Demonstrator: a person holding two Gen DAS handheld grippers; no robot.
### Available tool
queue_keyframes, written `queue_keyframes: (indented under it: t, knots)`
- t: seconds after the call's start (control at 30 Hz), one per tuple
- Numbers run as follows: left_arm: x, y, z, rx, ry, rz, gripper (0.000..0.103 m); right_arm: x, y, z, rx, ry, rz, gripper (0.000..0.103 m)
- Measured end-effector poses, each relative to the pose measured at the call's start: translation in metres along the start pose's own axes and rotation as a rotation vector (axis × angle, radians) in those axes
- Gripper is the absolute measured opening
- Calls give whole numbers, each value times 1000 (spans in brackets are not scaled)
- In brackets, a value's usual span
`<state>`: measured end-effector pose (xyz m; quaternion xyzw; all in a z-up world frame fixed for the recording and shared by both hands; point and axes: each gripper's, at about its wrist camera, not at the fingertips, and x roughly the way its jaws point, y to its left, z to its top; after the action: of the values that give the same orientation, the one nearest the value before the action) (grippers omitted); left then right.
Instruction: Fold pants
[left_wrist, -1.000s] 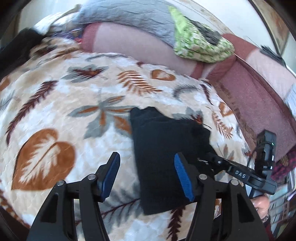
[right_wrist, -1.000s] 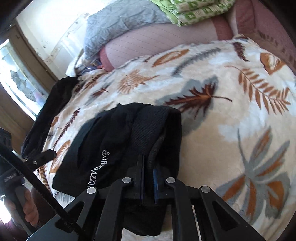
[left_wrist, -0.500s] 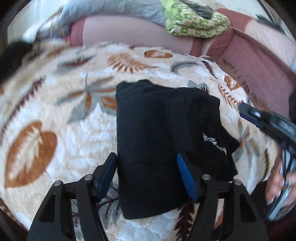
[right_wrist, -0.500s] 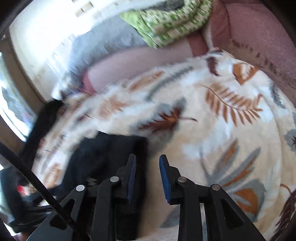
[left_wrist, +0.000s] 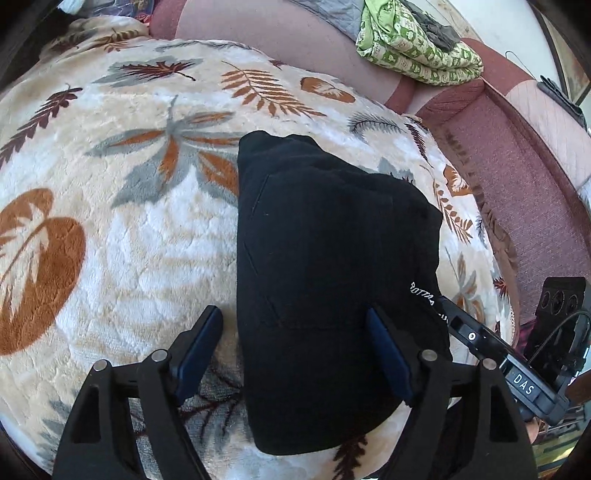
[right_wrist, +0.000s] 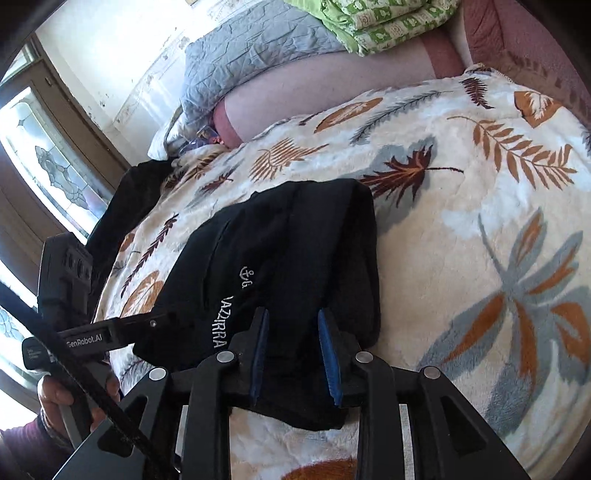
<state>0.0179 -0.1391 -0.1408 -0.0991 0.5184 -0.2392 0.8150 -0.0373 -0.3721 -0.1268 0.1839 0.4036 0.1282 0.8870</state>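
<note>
The black pants (left_wrist: 325, 266) lie folded into a thick rectangle on a leaf-patterned blanket (left_wrist: 129, 240), with white lettering near the right edge. My left gripper (left_wrist: 295, 343) is open, its blue pads straddling the near end of the bundle, just above it. In the right wrist view the pants (right_wrist: 280, 266) lie folded with lettering showing. My right gripper (right_wrist: 291, 347) is open a little, its pads over the near edge of the bundle, holding nothing. The right gripper also shows at the lower right of the left wrist view (left_wrist: 480, 343).
A pink bolster (left_wrist: 295, 40) and a green patterned quilt (left_wrist: 417, 40) lie at the bed's far side. A maroon bed edge (left_wrist: 524, 184) runs along the right. Another dark garment (right_wrist: 129, 199) lies at the blanket's left edge, near a window (right_wrist: 55, 162).
My right gripper opened and let go of the pants' folded edge, then came back over the bundle. My left gripper moved forward over the bundle's near end. The pants now lie flat.
</note>
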Motion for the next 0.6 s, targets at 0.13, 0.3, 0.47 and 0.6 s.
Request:
queue_keyframes:
  t: [0.13,0.3,0.47,0.6]
  knots:
    - [0,1,0,7,3,-2,79,2,0,-1,13,25,60,24]
    - [0,1,1,14,5,1,79,-8,-18,3,143,19,204,8]
    - [2,-6,0,55,1,22,83,-34,-47,4,261,-67,187,3]
    - [5,-12,-3,96,-15,67,84,-30,-48,-2,238,-23,92,3]
